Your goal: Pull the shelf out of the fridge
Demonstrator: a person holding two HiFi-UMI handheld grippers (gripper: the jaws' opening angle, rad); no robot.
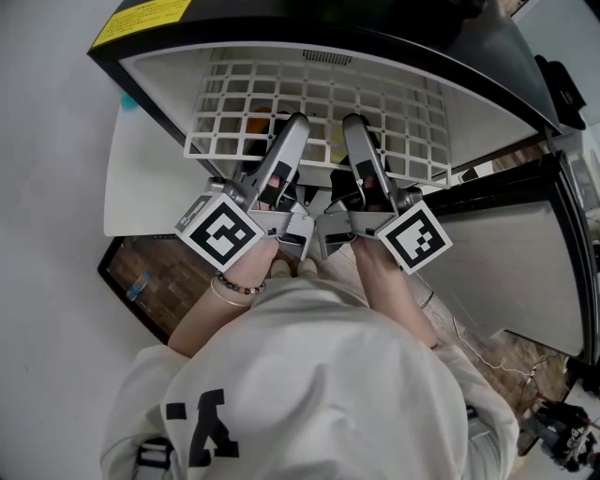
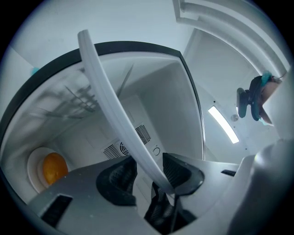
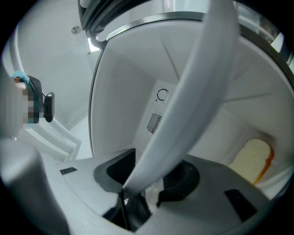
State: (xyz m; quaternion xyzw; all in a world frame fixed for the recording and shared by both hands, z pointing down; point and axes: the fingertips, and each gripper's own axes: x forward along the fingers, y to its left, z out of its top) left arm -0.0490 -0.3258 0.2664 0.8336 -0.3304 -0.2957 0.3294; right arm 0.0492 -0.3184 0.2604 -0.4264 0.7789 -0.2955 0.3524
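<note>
Left gripper (image 2: pixel 144 176) fingers pinching the front bar of the white wire-grid shelf (image 1: pixel 394 122), and right gripper (image 3: pixel 151 176) fingers clamped on it alongside. The grid runs beyond the fingertips into the black-framed white fridge (image 1: pixel 473 108).

White grid shelf (image 1: pixel 319 103); fridge (image 1: pixel 159 89) black outside, white within; yellow label (image 1: pixel 145 17); orange fruit (image 2: pixel 53 167); my marker cubes (image 1: pixel 220 234), black-and-white squares.
</note>
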